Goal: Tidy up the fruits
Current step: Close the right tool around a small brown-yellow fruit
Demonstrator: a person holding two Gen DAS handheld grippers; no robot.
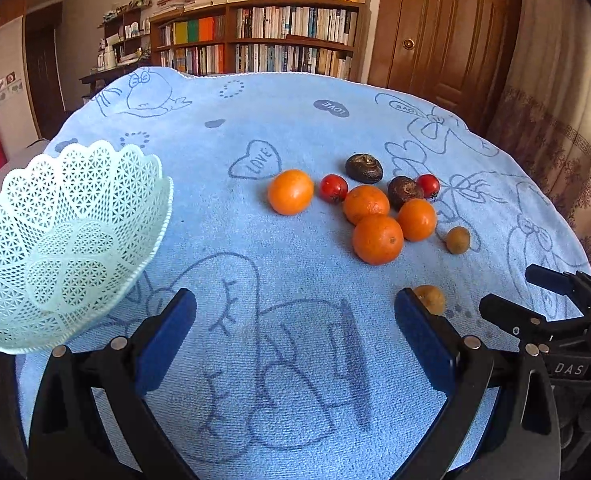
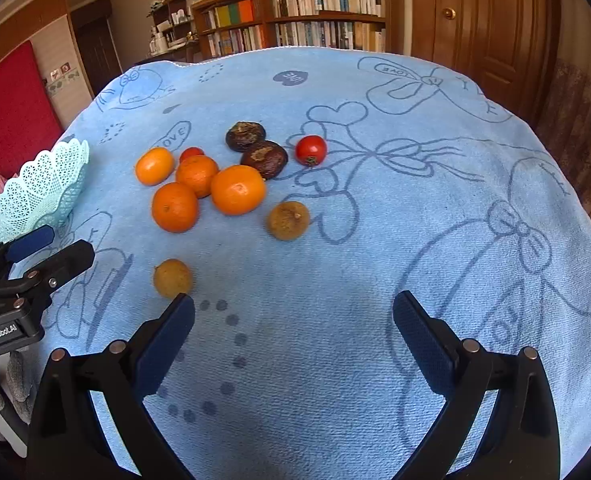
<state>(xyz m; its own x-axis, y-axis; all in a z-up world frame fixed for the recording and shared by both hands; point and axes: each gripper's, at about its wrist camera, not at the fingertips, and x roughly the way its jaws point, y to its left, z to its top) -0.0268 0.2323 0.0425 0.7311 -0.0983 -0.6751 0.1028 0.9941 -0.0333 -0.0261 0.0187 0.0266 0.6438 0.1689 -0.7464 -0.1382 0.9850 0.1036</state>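
Four oranges point(image 2: 237, 189) lie bunched near the middle of the blue towel point(image 2: 375, 240) that covers the desk, with two red tomatoes point(image 2: 311, 150) and two dark brown fruits point(image 2: 264, 159) just behind them. Two small tan fruits point(image 2: 288, 220) sit apart on the near side, one point(image 2: 173, 278) just beyond the left finger of the right gripper point(image 2: 294, 312). A pale green lattice basket point(image 1: 63, 240) stands empty at the towel's left edge. The left gripper point(image 1: 295, 308) hovers over bare towel; both sets of jaws are spread wide, holding nothing. A bookshelf point(image 1: 263, 40) stands behind.
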